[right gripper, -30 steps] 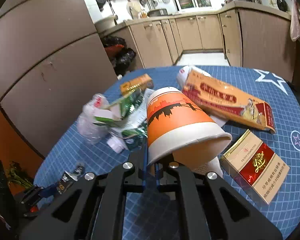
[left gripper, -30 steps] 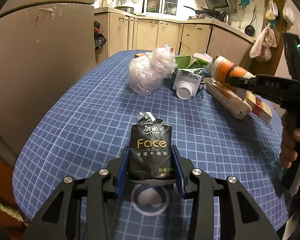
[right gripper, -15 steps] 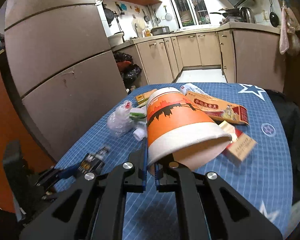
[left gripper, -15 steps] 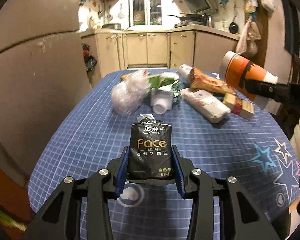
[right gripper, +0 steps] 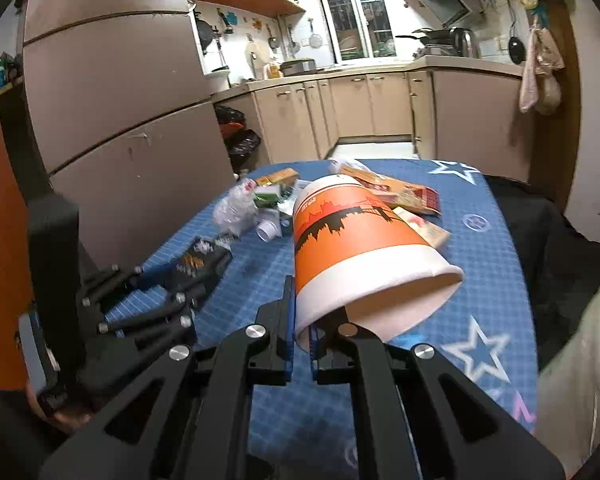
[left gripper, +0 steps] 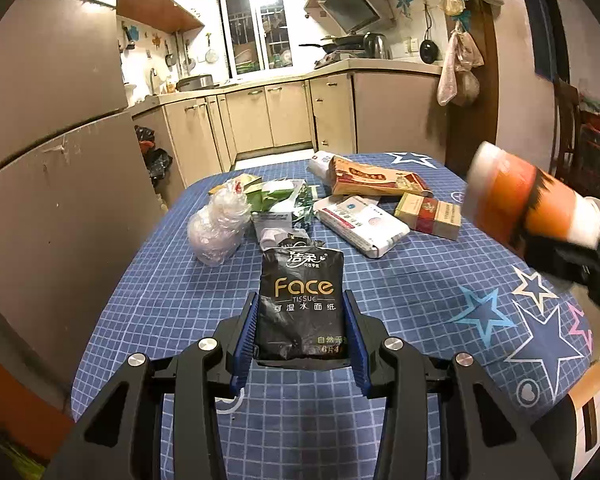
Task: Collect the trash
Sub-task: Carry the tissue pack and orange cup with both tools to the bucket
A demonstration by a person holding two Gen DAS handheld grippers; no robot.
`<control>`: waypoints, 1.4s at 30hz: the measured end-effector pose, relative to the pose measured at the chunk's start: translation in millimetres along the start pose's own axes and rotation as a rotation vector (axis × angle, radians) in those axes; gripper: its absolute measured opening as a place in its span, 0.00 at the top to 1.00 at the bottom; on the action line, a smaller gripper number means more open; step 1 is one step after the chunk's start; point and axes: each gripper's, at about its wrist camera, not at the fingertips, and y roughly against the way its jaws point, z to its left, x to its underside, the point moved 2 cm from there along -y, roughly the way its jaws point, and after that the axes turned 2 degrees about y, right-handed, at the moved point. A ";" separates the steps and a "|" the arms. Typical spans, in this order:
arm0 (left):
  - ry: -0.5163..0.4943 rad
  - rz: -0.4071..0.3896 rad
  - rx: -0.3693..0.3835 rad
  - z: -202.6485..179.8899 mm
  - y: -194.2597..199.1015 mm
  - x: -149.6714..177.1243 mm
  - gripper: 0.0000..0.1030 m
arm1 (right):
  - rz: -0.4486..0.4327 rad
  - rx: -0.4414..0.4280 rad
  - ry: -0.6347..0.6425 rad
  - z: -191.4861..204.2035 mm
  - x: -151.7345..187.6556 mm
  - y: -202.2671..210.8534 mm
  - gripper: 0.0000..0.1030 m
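My left gripper (left gripper: pixel 302 312) is shut on a black "Face" tissue pack (left gripper: pixel 301 300), held above the blue checked tablecloth (left gripper: pixel 420 280). In the right wrist view, my right gripper (right gripper: pixel 302 312) is shut on the rim of an orange and white paper cup (right gripper: pixel 352 248), which lies tilted with its mouth toward the camera. The same cup (left gripper: pixel 528 204) shows blurred at the right of the left wrist view. The left gripper (right gripper: pixel 204 268) with the pack appears at the left of the right wrist view. Both are lifted off the table.
More trash lies on the far half of the table: a crumpled clear plastic bag (left gripper: pixel 218 226), a white packet (left gripper: pixel 360 226), a red and gold box (left gripper: pixel 428 214), a long orange box (left gripper: pixel 376 180), green wrappers (left gripper: pixel 276 196). A fridge (left gripper: pixel 52 160) stands left; kitchen cabinets (left gripper: pixel 284 116) behind.
Both grippers have pulled back from the trash pile and risen, each still holding its item. The table and pile look farther away, and the cup has shifted to the right and lower.
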 end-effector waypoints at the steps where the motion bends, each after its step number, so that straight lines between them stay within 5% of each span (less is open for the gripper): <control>1: -0.004 -0.001 -0.002 -0.9 0.0 0.1 0.59 | 0.003 0.010 -0.006 -2.1 3.3 1.6 0.96; 15: -0.056 -0.022 -0.012 -22.0 15.4 -2.4 0.59 | 0.023 0.147 -0.019 -7.0 42.5 24.5 0.96; 27: -0.073 -0.038 -0.004 -29.6 24.6 -6.5 0.59 | -0.018 0.199 0.000 -10.5 39.6 37.6 0.96; 42: -0.147 -0.112 0.108 -98.4 30.3 -38.6 0.59 | -0.102 0.380 -0.081 -76.6 34.1 83.9 0.96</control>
